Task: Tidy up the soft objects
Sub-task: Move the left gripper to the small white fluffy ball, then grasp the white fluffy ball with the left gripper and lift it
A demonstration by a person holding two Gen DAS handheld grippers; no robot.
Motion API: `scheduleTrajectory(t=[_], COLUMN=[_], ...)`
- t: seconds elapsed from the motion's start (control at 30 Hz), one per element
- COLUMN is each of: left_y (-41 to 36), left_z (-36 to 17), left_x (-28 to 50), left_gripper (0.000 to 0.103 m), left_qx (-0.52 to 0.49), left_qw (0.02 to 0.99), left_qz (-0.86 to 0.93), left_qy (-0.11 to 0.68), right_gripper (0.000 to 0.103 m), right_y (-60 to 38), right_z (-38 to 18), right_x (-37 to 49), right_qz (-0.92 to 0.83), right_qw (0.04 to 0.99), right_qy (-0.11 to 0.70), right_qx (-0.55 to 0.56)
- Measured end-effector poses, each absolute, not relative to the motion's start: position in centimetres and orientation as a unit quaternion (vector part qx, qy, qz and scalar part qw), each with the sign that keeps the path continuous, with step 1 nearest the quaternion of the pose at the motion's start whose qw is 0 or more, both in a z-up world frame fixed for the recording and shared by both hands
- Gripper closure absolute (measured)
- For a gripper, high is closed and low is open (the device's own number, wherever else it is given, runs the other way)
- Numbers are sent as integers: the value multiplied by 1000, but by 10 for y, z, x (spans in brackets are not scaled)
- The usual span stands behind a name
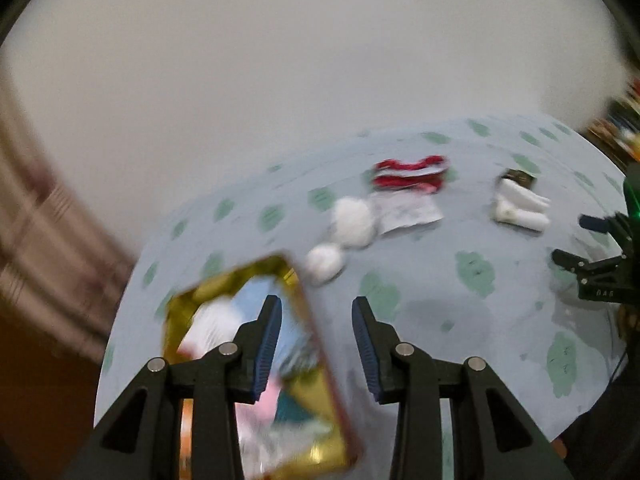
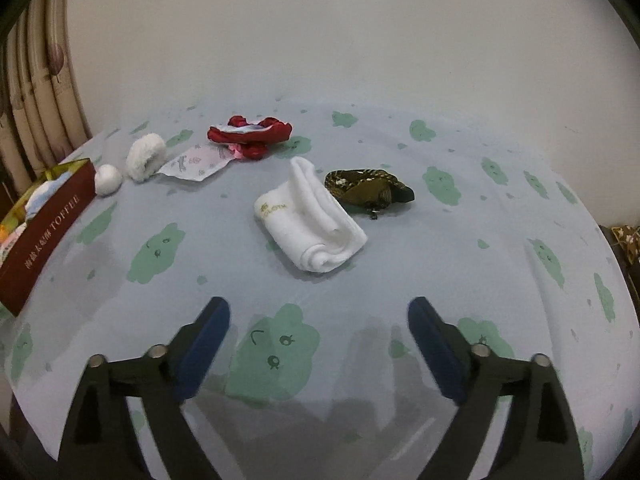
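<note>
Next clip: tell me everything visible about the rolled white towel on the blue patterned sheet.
The rolled white towel is soft, plush cloth, loosely folded and rolled, with the spiral end facing the camera and a small gold embroidered mark near one edge. It lies flat on the light blue sheet with green blobs, its far side touching or nearly touching a brown patterned fabric piece. No gripper touches it.

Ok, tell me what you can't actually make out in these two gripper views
- Contents of the toffee box: left wrist view, motion blur and the left gripper fingers cover them; right wrist view, the box is cut by the left edge.
- Folded white towel logo: too small to read.
- Dark patterned pouch: its near side sits behind the towel.
- Right gripper in the left wrist view: cut off by the right edge.
</note>
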State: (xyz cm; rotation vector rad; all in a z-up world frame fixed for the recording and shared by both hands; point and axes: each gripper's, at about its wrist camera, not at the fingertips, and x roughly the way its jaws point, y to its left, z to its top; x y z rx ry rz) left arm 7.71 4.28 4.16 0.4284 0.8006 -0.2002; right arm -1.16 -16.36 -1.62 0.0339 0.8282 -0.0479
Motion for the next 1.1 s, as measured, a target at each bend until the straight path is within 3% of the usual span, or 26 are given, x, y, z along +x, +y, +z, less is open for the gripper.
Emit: scheduleTrajectory(t=[0.33,0.6,1.1], left_y=[12,20,31], left_z=[-2,-40,-72], left_x=[195,225,246], left_gripper=[66,66,64], left_qx=[323,362,307], left_qw=[798,739,705], left_qz=[-201,-228,-263], left_qy=[467,520,582], right_gripper=[12,12,12], right_y=[-169,-169,-167], right_z=[-17,-22,-28], right_x=[-13,-9,-5], right_qz=[-12,-3,5], right_qw=[914,908,901], right_qy=[403,416,432], right_qx=[36,43,44])
